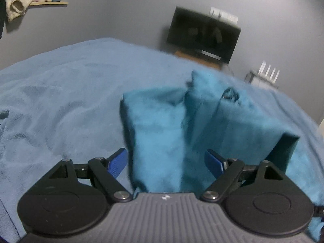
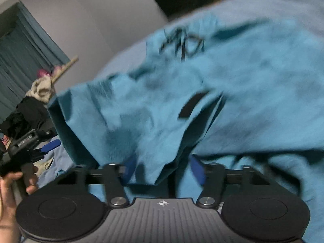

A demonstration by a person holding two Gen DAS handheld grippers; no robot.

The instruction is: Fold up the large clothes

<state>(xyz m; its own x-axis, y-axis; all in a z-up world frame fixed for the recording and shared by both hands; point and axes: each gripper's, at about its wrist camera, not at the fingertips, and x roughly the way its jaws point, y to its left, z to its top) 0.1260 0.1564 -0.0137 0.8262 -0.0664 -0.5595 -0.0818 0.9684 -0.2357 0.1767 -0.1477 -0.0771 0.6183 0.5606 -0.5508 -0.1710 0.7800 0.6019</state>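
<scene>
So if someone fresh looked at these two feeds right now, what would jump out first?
The teal garment fills the middle of both wrist views, bunched on the blue blanket that covers the bed. In the left view it lies between the wide-apart blue pads of the left gripper; in the right view a fold sits between the right gripper fingers. Behind, a dark TV screen stands against the grey wall.

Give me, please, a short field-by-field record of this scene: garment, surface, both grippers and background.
garment: teal garment, blurred, lying partly folded
surface: blue blanket on a bed
left gripper: jaws open, cloth between, pads not pressing
right gripper: jaws partly closed around a cloth fold; grip unclear
background: dark screen by grey wall; shelf with clothes
</scene>
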